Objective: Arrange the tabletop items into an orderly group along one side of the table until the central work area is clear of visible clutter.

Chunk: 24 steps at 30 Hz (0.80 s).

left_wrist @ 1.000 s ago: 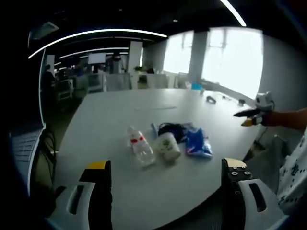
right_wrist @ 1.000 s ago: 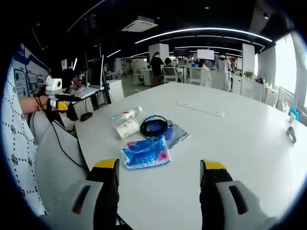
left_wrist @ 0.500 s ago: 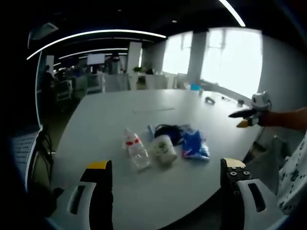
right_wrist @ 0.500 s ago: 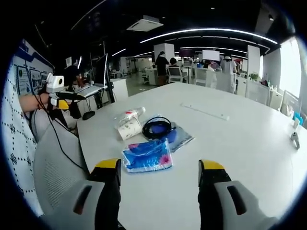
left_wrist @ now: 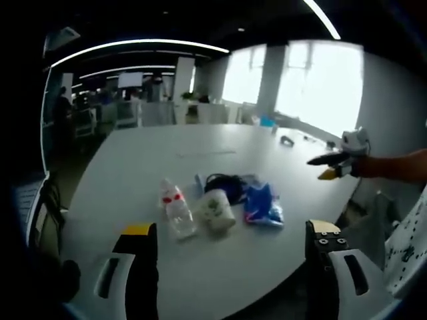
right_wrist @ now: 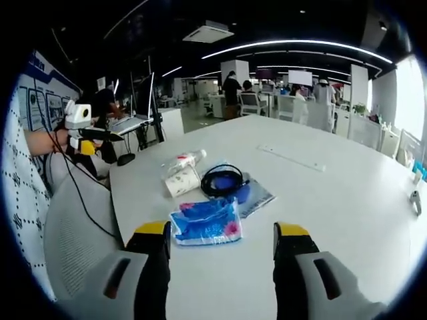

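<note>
Near one edge of the white table (left_wrist: 147, 153) lies a small cluster. It holds a clear bottle (left_wrist: 175, 210) on its side, a paper cup (left_wrist: 217, 208) on its side, a black cable coil (left_wrist: 227, 185) and a blue packet (left_wrist: 261, 203). My left gripper (left_wrist: 231, 229) hangs open short of the table edge. In the right gripper view the blue packet (right_wrist: 205, 221) lies just beyond my open right gripper (right_wrist: 221, 230). Behind it are the cable coil (right_wrist: 221, 180) on a booklet (right_wrist: 257, 195), the cup (right_wrist: 183, 181) and the bottle (right_wrist: 181, 161).
A grey mesh chair (right_wrist: 73, 220) stands by the table edge at the left. A long white strip (right_wrist: 290, 158) lies farther in on the table (right_wrist: 347, 200). The right gripper (left_wrist: 337, 159) enters the left gripper view, and the left gripper (right_wrist: 93, 133) enters the right gripper view, each in a hand. Desks and people fill the background.
Both views have drifted slightly with the hands; the blue packet now sits a little closer to the right jaws. The items lie where they were, and both grippers stay open.
</note>
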Motion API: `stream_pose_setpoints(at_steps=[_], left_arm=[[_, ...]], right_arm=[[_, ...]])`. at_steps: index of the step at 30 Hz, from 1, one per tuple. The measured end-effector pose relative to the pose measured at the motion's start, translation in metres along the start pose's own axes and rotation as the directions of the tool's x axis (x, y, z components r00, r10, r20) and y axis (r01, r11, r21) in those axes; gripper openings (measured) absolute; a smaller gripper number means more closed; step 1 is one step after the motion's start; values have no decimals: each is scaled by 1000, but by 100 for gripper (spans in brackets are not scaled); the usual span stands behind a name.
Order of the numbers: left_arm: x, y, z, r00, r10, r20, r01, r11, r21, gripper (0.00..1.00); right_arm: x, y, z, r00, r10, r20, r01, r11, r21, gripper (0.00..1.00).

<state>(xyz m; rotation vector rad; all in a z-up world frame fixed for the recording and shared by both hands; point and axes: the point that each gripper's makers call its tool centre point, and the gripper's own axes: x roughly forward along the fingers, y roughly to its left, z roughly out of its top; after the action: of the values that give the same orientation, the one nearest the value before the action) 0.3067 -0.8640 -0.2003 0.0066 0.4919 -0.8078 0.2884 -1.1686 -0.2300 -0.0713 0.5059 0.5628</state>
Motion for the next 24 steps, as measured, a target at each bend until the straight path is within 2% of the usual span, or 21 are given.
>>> stream_pose_setpoints(at_steps=[8,16,24], left_arm=[[7,-7,-3,1000,0,-6,0,1000,-13,84],[22,-25,-9,1000,-21,-20,20,999,-29,84],[34,-32,-9,999,-26,-22,25,999,-46,83]], right_arm=[[10,-1,0,1000,17,-11,-17,1000,-23,59],[24,-5,4,999,33,-13,-33,999,-42,54],[38,-6,6,997,65,-32,-67,995,-72,52]])
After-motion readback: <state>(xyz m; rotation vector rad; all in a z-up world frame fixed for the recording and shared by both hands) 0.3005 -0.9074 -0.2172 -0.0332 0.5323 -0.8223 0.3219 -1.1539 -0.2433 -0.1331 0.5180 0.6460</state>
